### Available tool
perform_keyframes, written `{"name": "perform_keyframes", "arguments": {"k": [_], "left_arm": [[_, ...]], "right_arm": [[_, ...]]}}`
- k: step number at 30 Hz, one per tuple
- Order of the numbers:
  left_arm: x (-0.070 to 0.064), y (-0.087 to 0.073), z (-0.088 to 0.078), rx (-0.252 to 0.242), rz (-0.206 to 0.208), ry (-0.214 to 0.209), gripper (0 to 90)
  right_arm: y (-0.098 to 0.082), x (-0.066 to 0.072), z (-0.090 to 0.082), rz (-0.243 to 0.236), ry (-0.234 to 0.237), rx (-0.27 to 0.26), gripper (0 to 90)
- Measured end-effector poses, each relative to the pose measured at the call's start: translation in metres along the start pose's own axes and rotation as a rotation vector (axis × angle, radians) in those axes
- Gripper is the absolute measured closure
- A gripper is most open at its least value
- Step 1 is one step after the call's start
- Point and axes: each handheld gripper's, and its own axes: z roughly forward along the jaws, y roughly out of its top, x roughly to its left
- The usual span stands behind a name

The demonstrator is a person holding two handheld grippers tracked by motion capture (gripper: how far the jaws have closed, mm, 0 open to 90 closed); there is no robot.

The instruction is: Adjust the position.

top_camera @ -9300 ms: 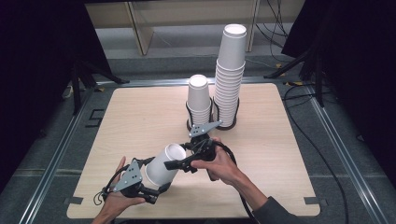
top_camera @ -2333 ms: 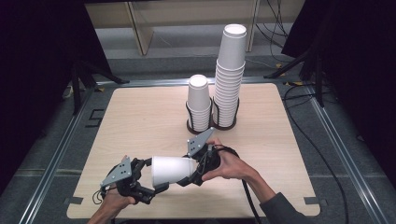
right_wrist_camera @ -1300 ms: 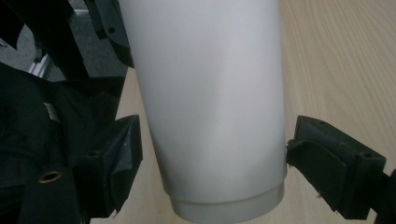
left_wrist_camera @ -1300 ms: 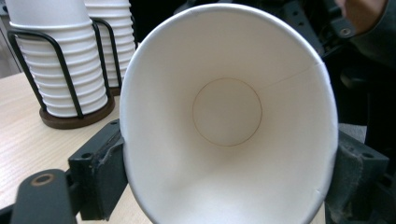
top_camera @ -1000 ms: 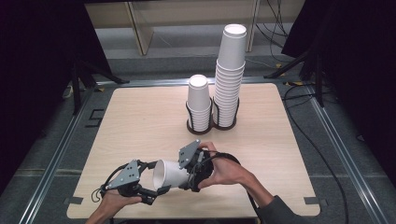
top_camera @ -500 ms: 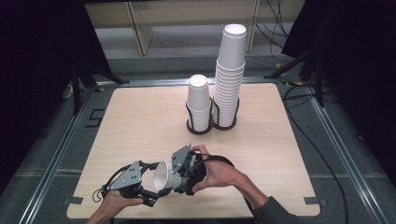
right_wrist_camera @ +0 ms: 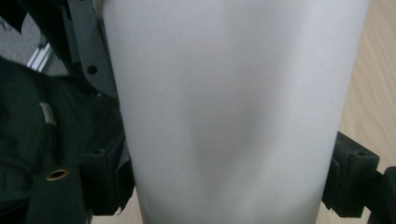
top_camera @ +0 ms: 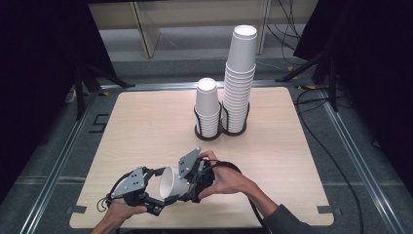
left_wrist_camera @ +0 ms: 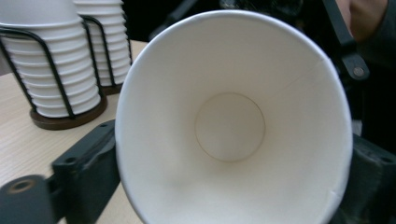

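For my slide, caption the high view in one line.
Two handheld grippers, left and right, meet at a paper cup near two racked cup stacks.

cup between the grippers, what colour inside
Plain white cup, clearest in the left gripper view.

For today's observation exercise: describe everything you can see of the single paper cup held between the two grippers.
The paper cup is plain white, tapered, with a rolled rim, a side seam and a round flat bottom; it is empty. It lies on its side above the table's near edge, mouth toward the left hand-held gripper, whose jaws have just been opening beside the rim. The right hand-held gripper clamps its body.
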Motion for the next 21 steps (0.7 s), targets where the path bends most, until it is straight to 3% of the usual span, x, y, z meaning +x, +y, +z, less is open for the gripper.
{"name": "perform_keyframes", "arguments": {"k": [5,6,9,16,21], "left_arm": [[0.003,0.001,-0.004,-0.025,-0.045,0.018,8.6],[0.003,0.001,-0.004,-0.035,-0.053,0.025,8.7],[0.005,0.001,-0.006,-0.059,-0.076,0.026,9.4],[0.005,0.002,-0.005,-0.108,-0.120,0.043,9.4],[0.005,0.002,-0.004,-0.108,-0.118,0.051,7.8]], "right_arm": [[-0.006,-0.007,-0.005,0.049,-0.005,-0.080,20.5],[-0.007,-0.007,-0.006,0.079,0.016,-0.107,20.5],[-0.010,-0.009,-0.008,0.095,0.004,-0.138,20.4],[-0.012,-0.011,-0.009,0.134,-0.003,-0.185,20.2],[-0.012,-0.011,-0.005,0.142,0.001,-0.202,20.1]]}}
